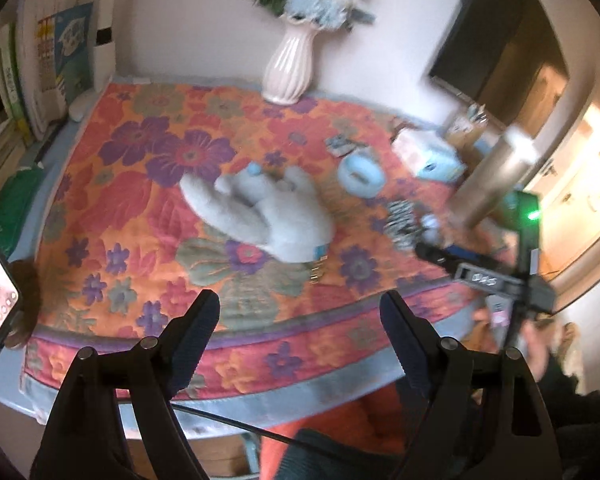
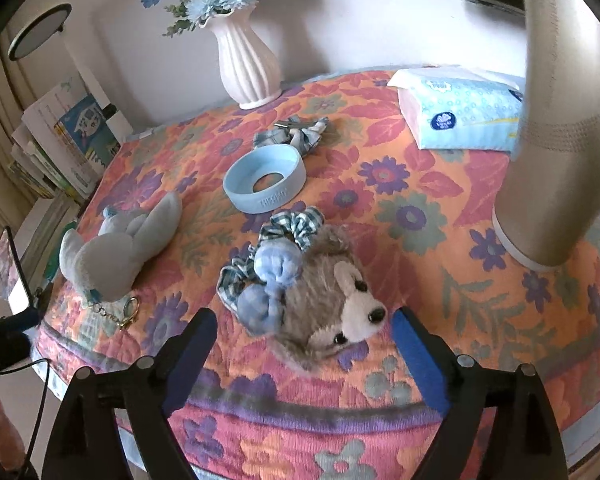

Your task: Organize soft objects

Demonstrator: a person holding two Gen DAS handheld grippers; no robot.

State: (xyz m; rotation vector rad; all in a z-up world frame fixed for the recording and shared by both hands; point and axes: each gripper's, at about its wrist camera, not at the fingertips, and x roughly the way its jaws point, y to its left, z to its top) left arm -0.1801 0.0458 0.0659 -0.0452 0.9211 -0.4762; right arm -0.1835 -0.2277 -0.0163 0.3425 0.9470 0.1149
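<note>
**A:** What are the claws doing?

**B:** Both stand spread wide and empty. The right gripper (image 2: 304,322) hovers over the brown plush head (image 2: 332,300) — it lies just beyond the fingertips, snout toward the right finger, resting on a checked scrunchie (image 2: 288,224).

**A:** And the left?

**B:** The left gripper (image 1: 300,308) hangs at the quilt's (image 1: 140,216) near edge — the grey plush (image 1: 260,208) lies well beyond it, its long axis slanting left to right. The right claw is likely nearer its target.

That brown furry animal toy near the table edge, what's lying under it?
The brown plush lies partly on a green checked scrunchie, with a blue knotted bow against its head. How far the scrunchie reaches underneath is hidden.
</note>
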